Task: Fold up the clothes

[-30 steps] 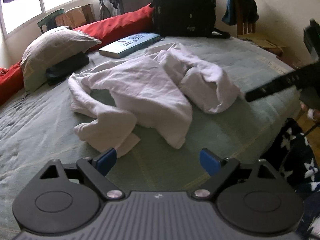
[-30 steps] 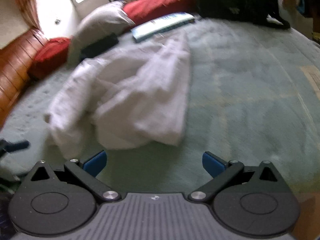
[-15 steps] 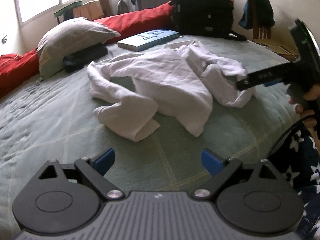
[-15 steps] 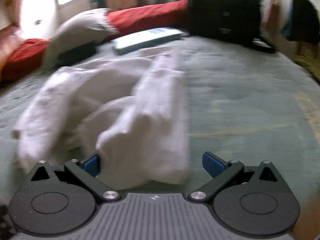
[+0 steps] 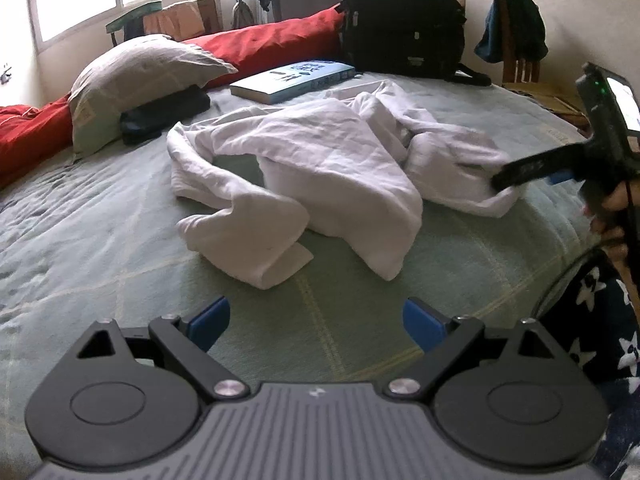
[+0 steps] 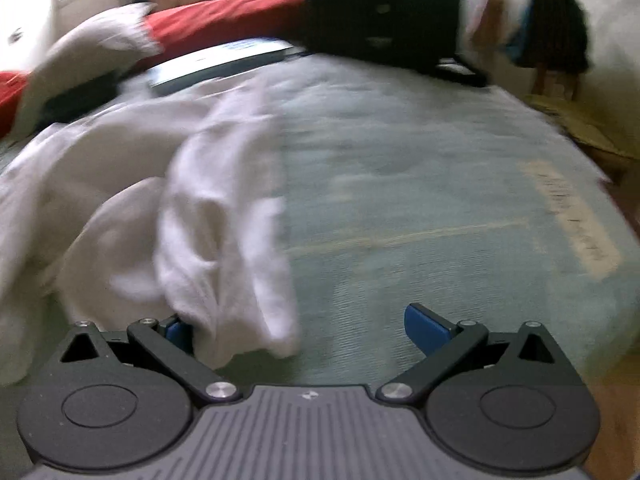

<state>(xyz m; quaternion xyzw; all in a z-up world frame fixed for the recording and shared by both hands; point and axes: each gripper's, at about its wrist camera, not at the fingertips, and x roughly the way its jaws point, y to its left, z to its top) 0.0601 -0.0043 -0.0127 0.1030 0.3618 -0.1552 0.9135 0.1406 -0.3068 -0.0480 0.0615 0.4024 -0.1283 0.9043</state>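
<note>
A crumpled white garment (image 5: 320,168) lies on the green bedspread (image 5: 120,240), with one sleeve end nearest my left gripper. My left gripper (image 5: 316,322) hangs open above the bedspread, short of the cloth, with nothing between its blue pads. In the left wrist view my right gripper (image 5: 532,170) reaches into the garment's right edge. Its own blurred view shows the right gripper (image 6: 298,326) open, a white fold of the garment (image 6: 224,248) lying between the pads against the left one (image 6: 176,330).
A grey pillow (image 5: 140,76) lies over a dark bundle (image 5: 164,114) at the back left. A blue book (image 5: 294,80), a red bolster (image 5: 260,46) and a black backpack (image 5: 400,20) line the far side. A chair with clothes (image 5: 514,40) stands right. Star-patterned dark fabric (image 5: 592,320) covers the near right.
My right gripper has advanced to the garment's right edge, so the cloth now sits between its open pads. The left gripper has shifted slightly, staying open.
</note>
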